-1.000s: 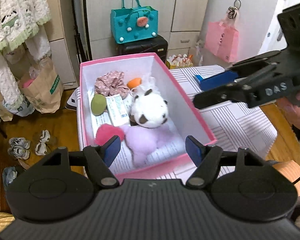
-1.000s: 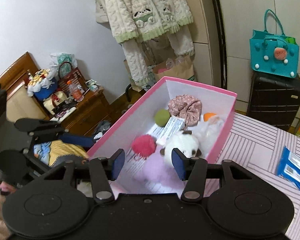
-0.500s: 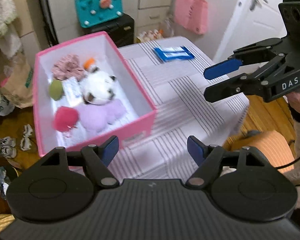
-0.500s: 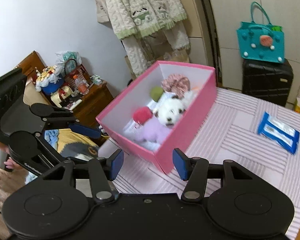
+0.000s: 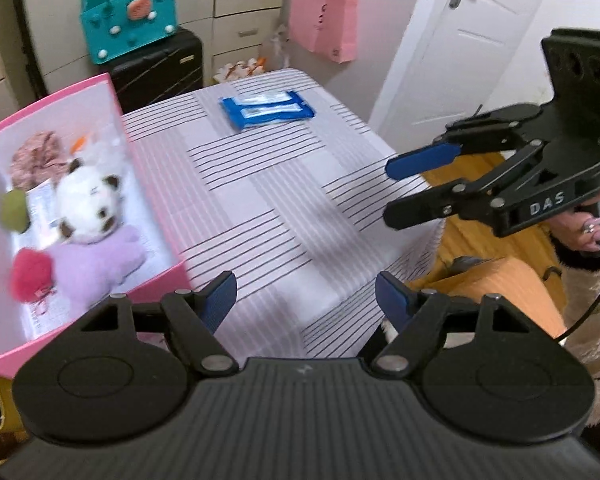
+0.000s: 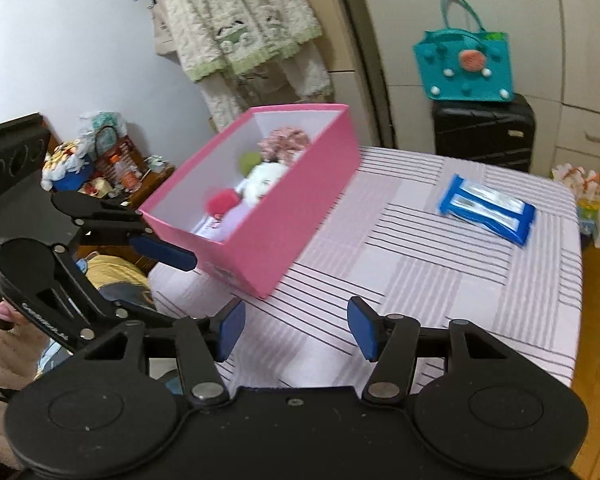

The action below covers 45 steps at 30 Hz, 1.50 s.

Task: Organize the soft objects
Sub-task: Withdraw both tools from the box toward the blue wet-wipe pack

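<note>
A pink box [image 5: 156, 184] stands on the left side of the striped table [image 5: 284, 200]. It holds a white plush dog [image 5: 86, 204], a purple plush [image 5: 96, 260], a red pompom [image 5: 30, 274], a green ball [image 5: 14, 210] and a pink scrunchie [image 5: 36, 156]. My left gripper [image 5: 306, 300] is open and empty over the table's near edge, right of the box. My right gripper [image 6: 296, 328] hovers over the near table, short of the box [image 6: 292, 208]; its jaws are opening with nothing between them. Each gripper shows in the other's view: right gripper [image 5: 392, 192], left gripper [image 6: 168, 280].
A blue wipes packet [image 5: 266, 110] lies on the far part of the table. Behind it are a teal bag [image 5: 130, 20] on a black suitcase [image 5: 160, 64], a pink bag [image 5: 324, 20] and a white door [image 5: 460, 40]. Clothes [image 6: 236, 20] hang by the wall, above a cluttered wooden dresser [image 6: 112, 176].
Both grippers have drawn back from above the box toward the near table edge. The box now sits off to the left in the left wrist view and farther away in the right one.
</note>
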Available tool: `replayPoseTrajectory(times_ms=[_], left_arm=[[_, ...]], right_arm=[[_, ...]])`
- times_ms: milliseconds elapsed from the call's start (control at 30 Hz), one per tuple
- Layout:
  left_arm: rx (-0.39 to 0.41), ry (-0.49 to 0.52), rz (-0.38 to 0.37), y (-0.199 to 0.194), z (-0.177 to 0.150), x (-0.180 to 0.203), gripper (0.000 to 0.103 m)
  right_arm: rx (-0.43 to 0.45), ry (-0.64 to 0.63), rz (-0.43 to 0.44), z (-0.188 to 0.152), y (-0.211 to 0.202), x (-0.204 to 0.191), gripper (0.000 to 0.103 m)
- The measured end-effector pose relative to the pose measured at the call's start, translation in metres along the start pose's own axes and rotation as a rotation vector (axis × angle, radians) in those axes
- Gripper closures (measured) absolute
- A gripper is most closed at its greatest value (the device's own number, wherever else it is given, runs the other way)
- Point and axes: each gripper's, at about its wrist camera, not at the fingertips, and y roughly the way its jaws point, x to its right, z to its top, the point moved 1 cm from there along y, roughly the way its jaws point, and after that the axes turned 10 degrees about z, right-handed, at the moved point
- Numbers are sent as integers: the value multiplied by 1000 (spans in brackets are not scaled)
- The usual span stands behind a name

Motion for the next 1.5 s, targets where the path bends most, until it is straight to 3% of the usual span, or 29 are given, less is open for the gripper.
replayPoseTrajectory(times_ms=[467,967,1200,1500], left_arm=[[195,-64,-12,41,33,27,27],[300,-201,50,106,75,26,27],[299,-268,113,144,98,19,28],[216,-403,193,206,127,-4,31]], right_arm=[[147,3,-74,-7,-13,72,41],[311,-98,-273,-13,1,140,41],[295,-126,-308,-5,21,168,39],[274,67,-230,16,47,225,39]])
